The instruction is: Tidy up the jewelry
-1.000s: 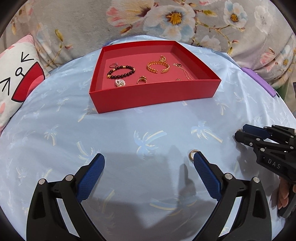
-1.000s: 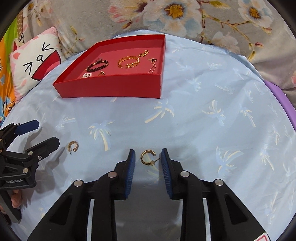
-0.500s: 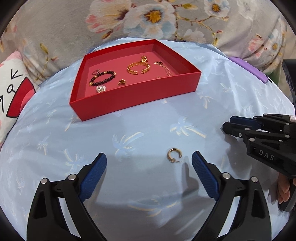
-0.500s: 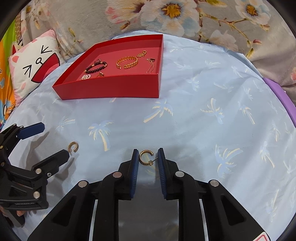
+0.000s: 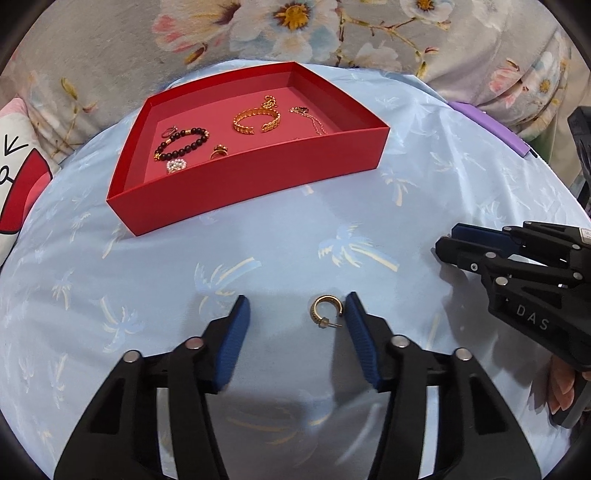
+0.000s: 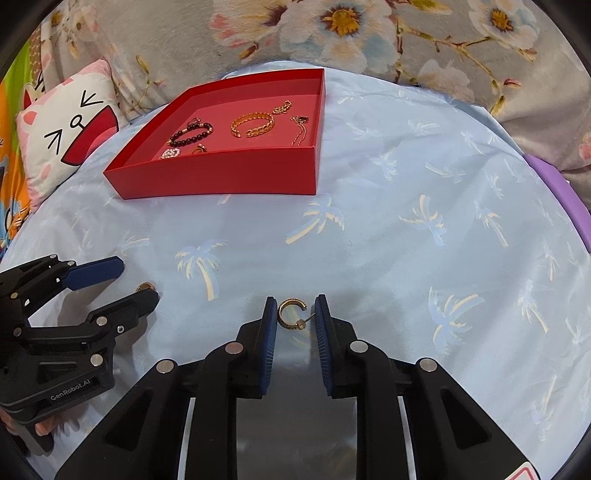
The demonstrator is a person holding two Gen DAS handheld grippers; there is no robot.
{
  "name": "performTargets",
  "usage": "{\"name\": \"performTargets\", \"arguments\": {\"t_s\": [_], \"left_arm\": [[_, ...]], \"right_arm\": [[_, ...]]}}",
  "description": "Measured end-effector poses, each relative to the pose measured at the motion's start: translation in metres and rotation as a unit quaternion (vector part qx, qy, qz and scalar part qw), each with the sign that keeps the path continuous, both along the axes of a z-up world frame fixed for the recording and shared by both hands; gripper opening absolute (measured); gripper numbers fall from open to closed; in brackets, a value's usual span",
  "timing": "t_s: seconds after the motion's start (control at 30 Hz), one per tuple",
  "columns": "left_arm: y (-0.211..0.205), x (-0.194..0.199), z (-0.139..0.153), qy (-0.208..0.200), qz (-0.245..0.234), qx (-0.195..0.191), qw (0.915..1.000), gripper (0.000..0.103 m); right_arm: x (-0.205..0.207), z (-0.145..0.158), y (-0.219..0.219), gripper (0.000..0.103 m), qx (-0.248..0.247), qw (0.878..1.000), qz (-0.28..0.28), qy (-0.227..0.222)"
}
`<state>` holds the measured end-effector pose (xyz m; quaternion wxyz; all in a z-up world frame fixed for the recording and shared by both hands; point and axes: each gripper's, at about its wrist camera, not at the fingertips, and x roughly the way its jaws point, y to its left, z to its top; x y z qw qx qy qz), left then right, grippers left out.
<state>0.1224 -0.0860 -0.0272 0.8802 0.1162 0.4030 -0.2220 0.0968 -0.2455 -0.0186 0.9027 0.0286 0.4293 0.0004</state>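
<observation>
A red tray point(image 5: 258, 177) holds a dark bead bracelet point(image 5: 181, 142), a gold chain bracelet point(image 5: 256, 120), a thin chain point(image 5: 310, 118) and small rings. It also shows in the right wrist view point(image 6: 221, 177). My left gripper point(image 5: 297, 317) is open around a gold hoop earring point(image 5: 325, 312) lying on the blue cloth, near its right finger. My right gripper point(image 6: 295, 314) is open, its pads close on either side of a second gold hoop earring point(image 6: 290, 314); they do not seem to touch it.
A cat-face cushion point(image 6: 66, 133) lies at the left. A flowered blanket point(image 6: 351, 33) runs behind the tray. A purple edge point(image 6: 561, 199) shows at the right. The left gripper point(image 6: 74, 314) sits at the left of the right wrist view, the right gripper point(image 5: 517, 273) at the right of the left wrist view.
My left gripper moved right until the earring lies between its fingers, and its jaws narrowed. My right gripper's jaws narrowed around the second earring.
</observation>
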Motion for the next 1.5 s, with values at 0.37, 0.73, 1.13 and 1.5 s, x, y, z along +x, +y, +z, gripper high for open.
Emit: {"name": "performTargets", "arguments": {"t_s": [0.37,0.73,1.13,1.5], "left_arm": [[0.001,-0.002,0.001,0.004,-0.017,-0.02,0.9996,0.016],[0.003,-0.005,0.003,0.014,-0.029,-0.038,0.9988,0.016],[0.043,0.032,0.053,-0.013,0.029,-0.063,0.9975,0.016],[0.061,0.137,0.091,-0.022,0.087,-0.1,0.9909,0.016]], "right_arm": [[-0.001,0.0,0.0,0.019,0.001,1.0,0.0,0.0],[-0.005,0.004,0.001,0.019,0.01,1.0,0.006,-0.014],[0.02,0.058,0.014,0.019,0.03,0.998,0.038,-0.049],[0.121,0.088,0.032,0.019,0.081,0.993,0.028,-0.079]]}}
